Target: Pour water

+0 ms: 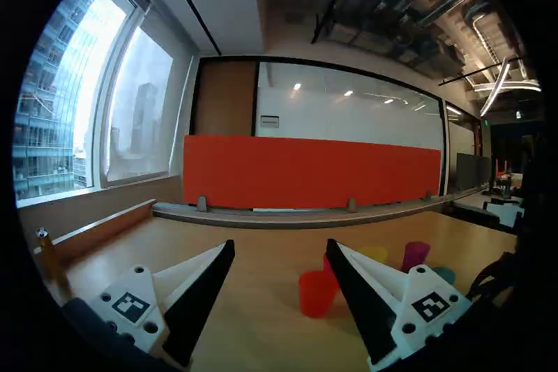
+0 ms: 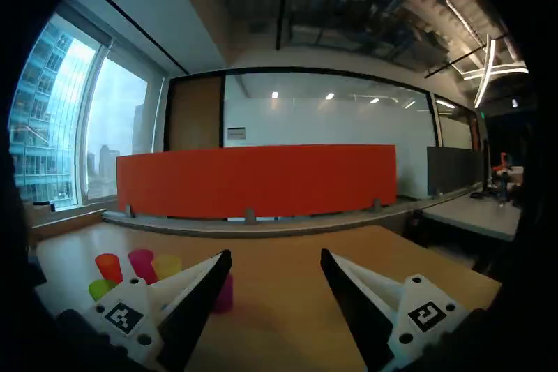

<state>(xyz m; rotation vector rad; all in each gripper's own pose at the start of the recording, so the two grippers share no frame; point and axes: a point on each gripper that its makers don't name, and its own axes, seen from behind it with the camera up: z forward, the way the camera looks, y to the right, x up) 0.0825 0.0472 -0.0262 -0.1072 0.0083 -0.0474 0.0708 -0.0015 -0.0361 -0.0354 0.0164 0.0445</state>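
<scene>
Ahead, looks out over a wide wooden table (image 1: 268, 333), fenced along its far edge by an orange partition (image 1: 307, 171). Finds the coloured cups (image 1: 415, 255) clustered upright well short of that edge, ahead and right of the left tool (image 1: 279, 243), ahead and left of the right tool (image 2: 274, 253). Holds both tools spread apart, clamped on nothing. Puts the orange cup (image 1: 317, 293) nearest, just off the left tool's right finger; probably calls for a short rightward reach from that side. Cannot tell which cup holds water.

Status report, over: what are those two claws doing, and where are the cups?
Left gripper open, empty. Right gripper open, empty. Cups standing on table, none gripped. Nothing seen blocking.
</scene>
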